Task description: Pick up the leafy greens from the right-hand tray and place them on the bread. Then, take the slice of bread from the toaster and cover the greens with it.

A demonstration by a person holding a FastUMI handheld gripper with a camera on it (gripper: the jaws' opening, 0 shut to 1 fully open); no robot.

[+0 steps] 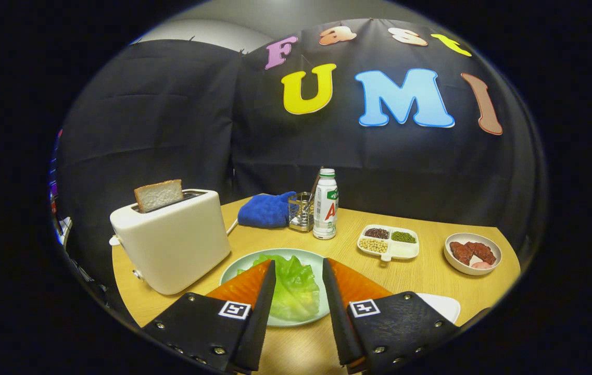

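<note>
Leafy greens (290, 284) lie on a pale green plate (233, 271), between and just beyond the spread, empty gripper (298, 273) fingers; bread under them can't be seen. Likely light, floppy, tearable: pinch a ruffled edge gently. Bread slice (158, 195) stands in the toaster (176, 245); stiff, crumbly, grip its top edge. Wooden surface (431, 271).

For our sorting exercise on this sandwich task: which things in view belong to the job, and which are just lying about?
Part of the job:
- pale green leafy lettuce on the round light green plate, seen between the open claw fingers
- brown-crusted bread slice standing in the white toaster

Just lying about:
- blue cloth mitt
- white plastic bottle
- divided white dish of beans
- white bowl of red meat
</note>
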